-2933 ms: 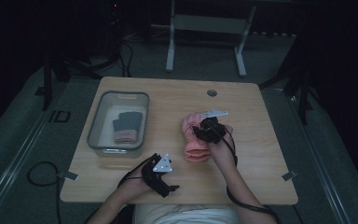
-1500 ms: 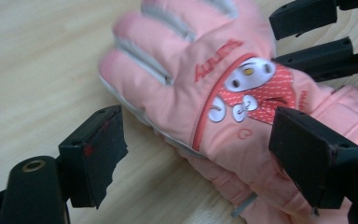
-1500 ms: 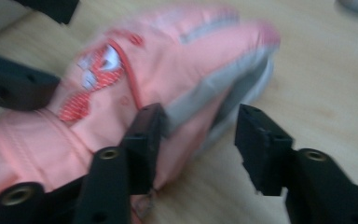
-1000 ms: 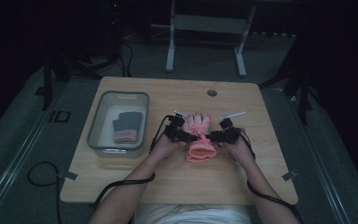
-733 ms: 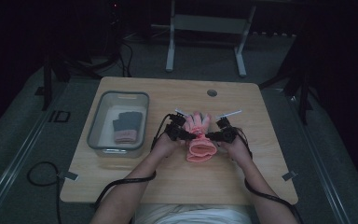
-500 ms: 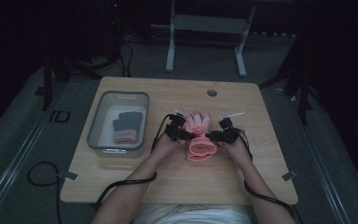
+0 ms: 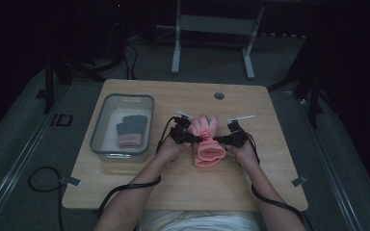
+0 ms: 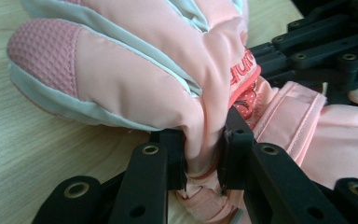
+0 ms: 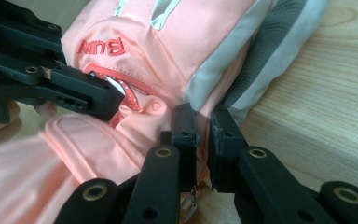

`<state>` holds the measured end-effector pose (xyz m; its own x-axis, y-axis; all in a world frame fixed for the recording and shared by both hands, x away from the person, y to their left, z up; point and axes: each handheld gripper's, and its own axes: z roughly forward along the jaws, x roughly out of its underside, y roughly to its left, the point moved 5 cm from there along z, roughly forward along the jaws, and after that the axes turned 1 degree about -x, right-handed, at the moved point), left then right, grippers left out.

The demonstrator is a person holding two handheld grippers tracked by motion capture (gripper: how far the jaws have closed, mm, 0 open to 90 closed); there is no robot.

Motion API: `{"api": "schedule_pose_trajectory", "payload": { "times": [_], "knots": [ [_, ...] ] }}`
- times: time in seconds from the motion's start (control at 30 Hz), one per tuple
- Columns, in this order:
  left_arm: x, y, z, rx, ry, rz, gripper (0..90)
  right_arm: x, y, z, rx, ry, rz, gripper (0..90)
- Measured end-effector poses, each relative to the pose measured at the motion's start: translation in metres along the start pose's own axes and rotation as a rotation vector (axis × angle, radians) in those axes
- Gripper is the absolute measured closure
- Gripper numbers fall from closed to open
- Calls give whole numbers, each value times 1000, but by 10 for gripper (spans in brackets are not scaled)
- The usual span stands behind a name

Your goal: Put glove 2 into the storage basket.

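So both grippers are clamped on the pink glove [image 7: 207, 139], which lies mid-table w/ its cuff toward the person and fingers pointing away. Left gripper [image 8: 204, 156] has just closed; its jaws pinch a fold of shell fabric at the glove's left edge near the wrist. Right gripper [image 9: 203, 140] has just closed too, biting the opposite edge where pink meets the grey trim. Each bite is narrow, fabric only, no bulk between the pads.

Risks from here:
- Thin bite → the slick shell can slip out of either jaw if the hands pull apart or lift fast. One side lets go, glove swings and twists on the other.
- Outer layer only is grabbed, prob. not the lining, so the fabric may stretch and the glove body lag behind the move.
- Jaws of both grippers sit v. close at the wrist; in the right gripper view the left one's jaw is nearly touching the logo patch → collision if either hand rotates inward.
- Bin [image 7: 101, 126] w/ the dark glove [image 7: 130, 130] sits left of the pink one; a sagging cuff could catch its rim on the way over.
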<state>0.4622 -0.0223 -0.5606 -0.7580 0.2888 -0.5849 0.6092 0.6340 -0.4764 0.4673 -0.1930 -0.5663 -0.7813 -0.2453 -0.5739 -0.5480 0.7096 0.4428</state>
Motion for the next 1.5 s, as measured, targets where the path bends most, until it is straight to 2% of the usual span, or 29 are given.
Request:
{"api": "schedule_pose_trajectory", "payload": {
  "times": [0.2, 0.37, 0.5, 0.77, 0.8, 0.9, 1.03, 1.5],
  "knots": [
    [-11, -7, -15, -14, 0, 56, 753, -6, 10, -6, 19, -42, -28, 847],
    [-18, -14, -30, -12, -13, 87, 757, -13, 18, -14, -3, -80, -26, 850],
    [-24, -19, -41, -18, -21, 110, 759, -20, 29, -22, 22, -103, -63, 851],
    [-37, -29, -71, -30, -51, 148, 759, -38, 50, -37, 23, -153, -98, 852],
    [-37, -29, -71, -30, -51, 148, 759, -38, 50, -37, 23, -153, -98, 852],
    [-43, -31, -88, -38, -67, 157, 759, -51, 66, -43, 22, -174, -120, 851],
    [-46, -31, -104, -45, -76, 168, 759, -58, 75, -44, 16, -182, -133, 851],
    [-48, -22, -157, -70, -116, 171, 759, -88, 117, -39, -24, -204, -187, 851]
  ]
}}
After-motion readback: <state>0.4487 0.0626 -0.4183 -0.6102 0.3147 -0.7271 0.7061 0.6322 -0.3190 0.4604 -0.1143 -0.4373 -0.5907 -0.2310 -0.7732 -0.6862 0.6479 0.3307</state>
